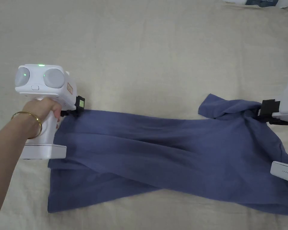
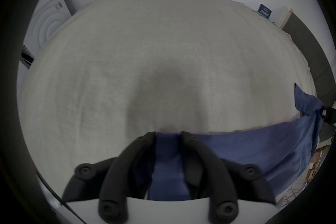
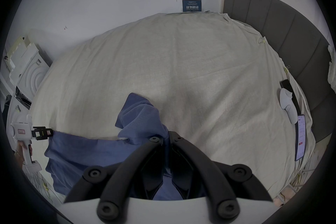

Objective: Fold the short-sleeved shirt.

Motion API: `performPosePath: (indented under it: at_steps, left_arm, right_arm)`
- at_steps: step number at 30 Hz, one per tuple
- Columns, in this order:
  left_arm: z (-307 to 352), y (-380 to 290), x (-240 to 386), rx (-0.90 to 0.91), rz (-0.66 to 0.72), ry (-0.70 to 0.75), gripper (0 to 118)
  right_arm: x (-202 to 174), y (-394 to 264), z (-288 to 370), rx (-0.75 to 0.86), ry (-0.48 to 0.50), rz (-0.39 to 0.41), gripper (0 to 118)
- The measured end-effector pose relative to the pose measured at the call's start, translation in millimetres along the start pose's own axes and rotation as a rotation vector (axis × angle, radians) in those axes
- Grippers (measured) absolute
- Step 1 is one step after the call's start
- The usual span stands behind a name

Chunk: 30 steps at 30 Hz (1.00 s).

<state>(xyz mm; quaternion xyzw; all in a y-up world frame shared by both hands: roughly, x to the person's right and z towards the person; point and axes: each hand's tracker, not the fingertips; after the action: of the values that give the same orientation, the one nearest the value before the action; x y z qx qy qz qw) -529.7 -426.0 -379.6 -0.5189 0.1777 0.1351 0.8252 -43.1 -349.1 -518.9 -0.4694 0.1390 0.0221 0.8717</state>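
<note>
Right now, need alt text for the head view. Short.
A blue shirt lies stretched across a beige bed sheet, gripped at each end: the left gripper pinches its left corner, the right gripper bunches cloth near a sleeve. A hand holds the left gripper's white handle.

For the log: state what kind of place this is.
Probably a bedroom used for recording: a bed under a cream sheet, a grey padded headboard, a plain white wall. The blue shirt lies on the sheet.
</note>
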Motion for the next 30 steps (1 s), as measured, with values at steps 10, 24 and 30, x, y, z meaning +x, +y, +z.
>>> performPosePath:
  at_steps: [10, 24, 30]
  left_arm:
    - [53, 2, -11, 0.179, 0.107, -0.069, 0]
    - [223, 107, -32, 0.648, 0.126, 0.054, 0]
    - [295, 187, -12, 0.807, 0.058, 0.193, 0]
  right_arm:
    - [1, 8, 18, 0.02, 0.043, -0.027, 4]
    - [-27, 136, 140, 0.374, 0.064, -0.043, 3]
    - [-65, 219, 191, 0.549, 0.001, 0.014, 3]
